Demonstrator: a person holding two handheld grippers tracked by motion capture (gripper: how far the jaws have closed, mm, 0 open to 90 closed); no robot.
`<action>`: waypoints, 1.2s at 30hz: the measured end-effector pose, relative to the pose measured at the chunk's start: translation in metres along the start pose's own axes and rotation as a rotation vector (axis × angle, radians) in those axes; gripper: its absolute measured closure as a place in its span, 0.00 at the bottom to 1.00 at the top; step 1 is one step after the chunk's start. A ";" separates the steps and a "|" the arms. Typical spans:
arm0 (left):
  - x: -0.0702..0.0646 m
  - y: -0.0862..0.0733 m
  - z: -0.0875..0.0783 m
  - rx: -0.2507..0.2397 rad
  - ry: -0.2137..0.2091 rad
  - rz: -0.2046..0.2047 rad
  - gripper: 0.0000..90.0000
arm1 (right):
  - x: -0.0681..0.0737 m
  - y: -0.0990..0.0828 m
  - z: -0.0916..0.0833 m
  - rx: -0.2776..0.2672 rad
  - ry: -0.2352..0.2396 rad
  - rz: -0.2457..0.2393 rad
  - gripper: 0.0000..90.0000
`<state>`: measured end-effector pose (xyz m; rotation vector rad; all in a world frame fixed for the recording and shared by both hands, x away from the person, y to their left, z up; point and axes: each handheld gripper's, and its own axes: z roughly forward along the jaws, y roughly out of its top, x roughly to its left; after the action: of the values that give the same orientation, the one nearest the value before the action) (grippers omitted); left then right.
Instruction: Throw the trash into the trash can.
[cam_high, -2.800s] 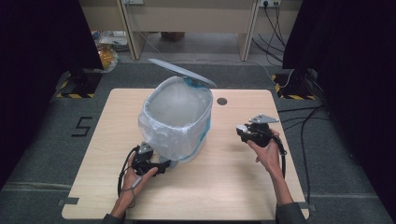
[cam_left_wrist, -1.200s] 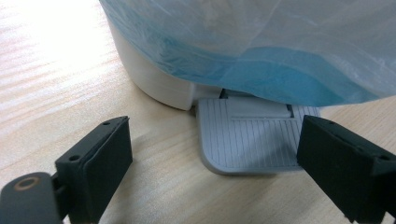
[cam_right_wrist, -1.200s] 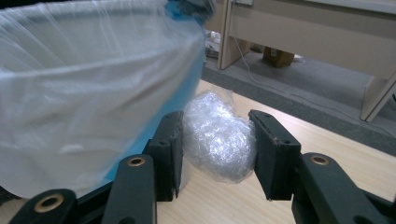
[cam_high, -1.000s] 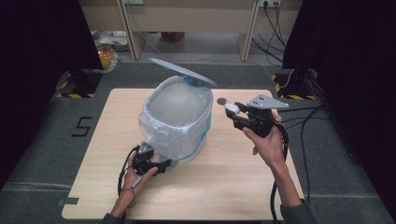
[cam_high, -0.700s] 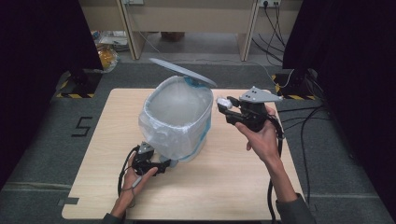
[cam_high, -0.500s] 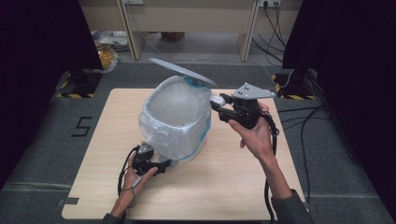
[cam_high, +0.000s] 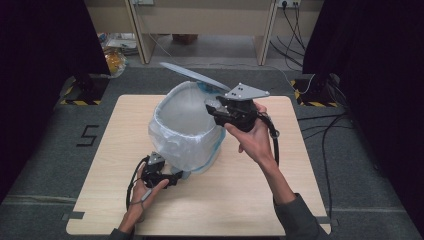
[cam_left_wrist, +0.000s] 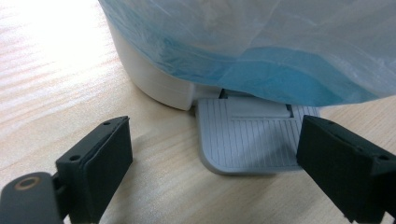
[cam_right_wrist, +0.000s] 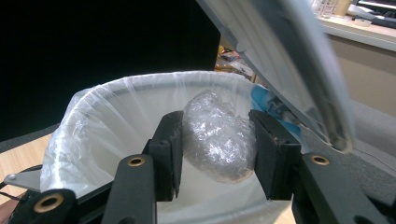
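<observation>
Our lined pedal bin (cam_high: 186, 131) stands mid-table with its lid (cam_high: 192, 76) up, and our left gripper (cam_high: 167, 178), jaws apart, rests at its foot pedal (cam_left_wrist: 252, 137). Our right gripper (cam_right_wrist: 217, 154) clamps a crumpled plastic wad (cam_right_wrist: 218, 140) just over the bin's right rim, with the bin's mouth directly beyond and below it.

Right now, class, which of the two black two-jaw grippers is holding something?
The right gripper, at the bin's rim, grips a crumpled clear plastic wad; the left gripper is open.
</observation>
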<state>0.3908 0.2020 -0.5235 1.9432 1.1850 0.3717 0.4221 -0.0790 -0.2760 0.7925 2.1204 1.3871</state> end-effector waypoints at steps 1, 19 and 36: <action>0.000 0.000 0.000 0.000 0.000 0.000 0.11 | 0.001 0.001 0.002 0.002 -0.002 -0.005 0.63; 0.000 0.000 0.000 0.000 -0.001 0.001 0.11 | 0.020 0.003 0.038 0.030 0.039 -0.017 0.62; 0.000 0.000 0.000 0.000 -0.001 0.001 0.11 | 0.017 0.000 0.026 0.015 0.037 -0.007 0.42</action>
<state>0.3907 0.2021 -0.5234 1.9440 1.1832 0.3707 0.4271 -0.0502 -0.2872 0.7707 2.1619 1.3935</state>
